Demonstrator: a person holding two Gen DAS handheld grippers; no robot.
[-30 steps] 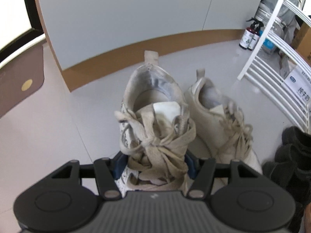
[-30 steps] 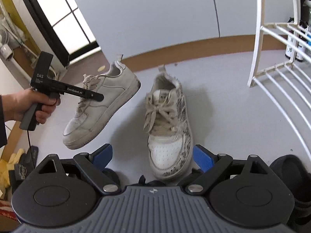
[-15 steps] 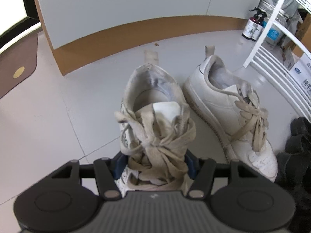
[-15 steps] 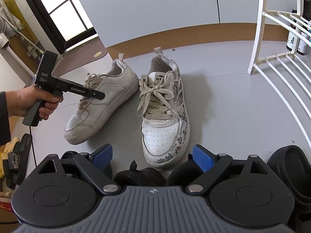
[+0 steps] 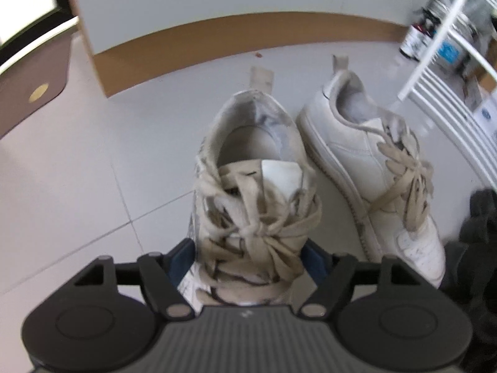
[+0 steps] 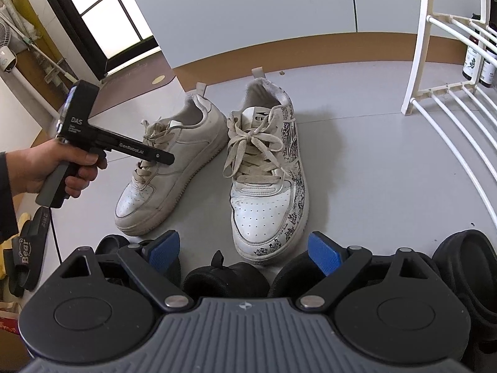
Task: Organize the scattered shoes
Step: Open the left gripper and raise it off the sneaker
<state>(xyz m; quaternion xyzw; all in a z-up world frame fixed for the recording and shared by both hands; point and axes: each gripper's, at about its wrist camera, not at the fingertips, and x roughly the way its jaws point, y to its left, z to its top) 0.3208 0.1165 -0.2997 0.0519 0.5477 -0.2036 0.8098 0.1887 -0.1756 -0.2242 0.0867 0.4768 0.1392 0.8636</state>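
Resting on the grey floor [image 6: 357,171] at mid-frame beside a print-sided white trainer [image 6: 267,192], a worn white lace-up sneaker [image 5: 254,155] is clamped at its laces by the left gripper [image 5: 248,255] — either being set down or being lifted — while the right gripper [image 6: 245,248] is held wide, empty.

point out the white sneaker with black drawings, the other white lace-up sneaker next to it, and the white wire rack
white sneaker with black drawings [image 6: 264,214]: right wrist view, perforated toe box
other white lace-up sneaker [image 6: 192,136]: right wrist view, side panel
white wire rack [image 6: 419,46]: right wrist view, upright post
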